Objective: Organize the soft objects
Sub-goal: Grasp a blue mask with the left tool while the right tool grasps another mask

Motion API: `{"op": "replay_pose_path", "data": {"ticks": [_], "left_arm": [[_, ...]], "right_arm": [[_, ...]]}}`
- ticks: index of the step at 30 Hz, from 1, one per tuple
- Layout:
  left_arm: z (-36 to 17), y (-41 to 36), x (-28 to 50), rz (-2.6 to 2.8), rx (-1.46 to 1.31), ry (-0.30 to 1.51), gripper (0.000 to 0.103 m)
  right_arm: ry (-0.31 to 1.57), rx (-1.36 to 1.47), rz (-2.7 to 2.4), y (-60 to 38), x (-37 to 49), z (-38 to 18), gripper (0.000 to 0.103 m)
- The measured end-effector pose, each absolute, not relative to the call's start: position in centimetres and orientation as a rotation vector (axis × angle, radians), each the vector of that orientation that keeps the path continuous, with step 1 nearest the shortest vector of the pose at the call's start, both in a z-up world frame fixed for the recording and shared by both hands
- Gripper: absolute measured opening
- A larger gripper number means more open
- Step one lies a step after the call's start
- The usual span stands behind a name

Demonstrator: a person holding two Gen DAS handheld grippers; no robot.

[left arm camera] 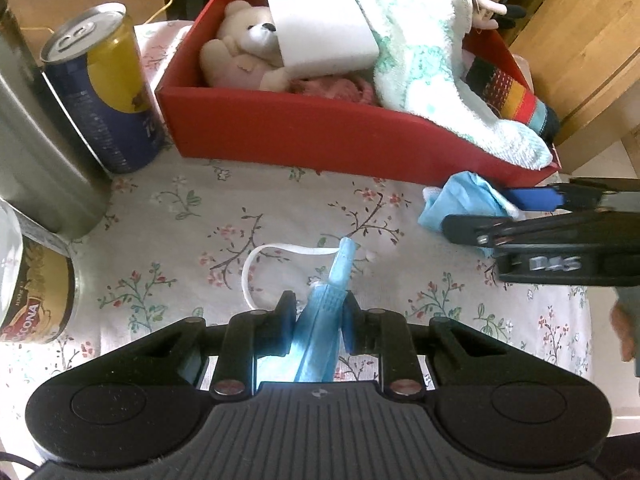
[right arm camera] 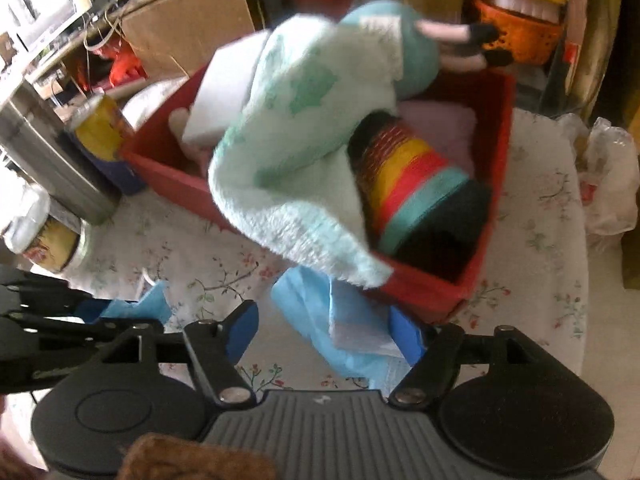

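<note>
Masks lay on the floral cloth at six o'clock of the red box (left arm camera: 280, 136). My left gripper (left arm camera: 319, 320) pinched one blue face mask (left arm camera: 320, 336) to lift it; my right gripper (right arm camera: 324, 332) straddled the second mask (right arm camera: 320, 320), pads not pressing, ready to close.

1. Blue face mask (left arm camera: 320, 320): folded into a narrow pleated strip, pinched between the pads of the left gripper (left arm camera: 318, 322), its white ear loop (left arm camera: 256, 268) trailing on the cloth ahead of the fingers.
2. Second blue mask (right arm camera: 340, 332): crumpled, lying between the spread jaws of the right gripper (right arm camera: 324, 330), nearer the right finger.
3. Red box (left arm camera: 304, 136): ahead of both grippers, holding a teddy bear (left arm camera: 244, 40), a white-green towel (left arm camera: 420, 48) draped over its front rim, and a striped knit piece (right arm camera: 420, 184).
</note>
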State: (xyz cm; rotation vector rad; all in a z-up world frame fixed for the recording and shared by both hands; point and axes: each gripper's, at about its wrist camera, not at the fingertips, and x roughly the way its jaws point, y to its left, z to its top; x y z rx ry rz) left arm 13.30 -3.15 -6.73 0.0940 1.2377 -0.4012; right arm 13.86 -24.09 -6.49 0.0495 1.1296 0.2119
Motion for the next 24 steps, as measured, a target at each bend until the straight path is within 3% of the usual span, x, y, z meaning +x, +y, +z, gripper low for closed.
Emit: {"op": "replay_pose_path", "data": {"ticks": [4, 15, 24], "left_arm": [[-7.2, -3.5, 13.8, -0.396, 0.118, 1.225, 0.025], [-6.5, -4.0, 12.1, -0.371, 0.214, 1.167, 0.026], [-5.3, -5.0, 10.2, -0.378, 0.237, 1.104, 0.026]], "right_arm": [[1.168, -0.012, 0.179, -23.2, 14.2, -7.9, 0.040], [1.183, 0.031, 0.183, -24.1, 11.7, -7.4, 0.007], [1.139, 0.132, 0.270, -23.6, 8.8, -4.7, 0.004]]}}
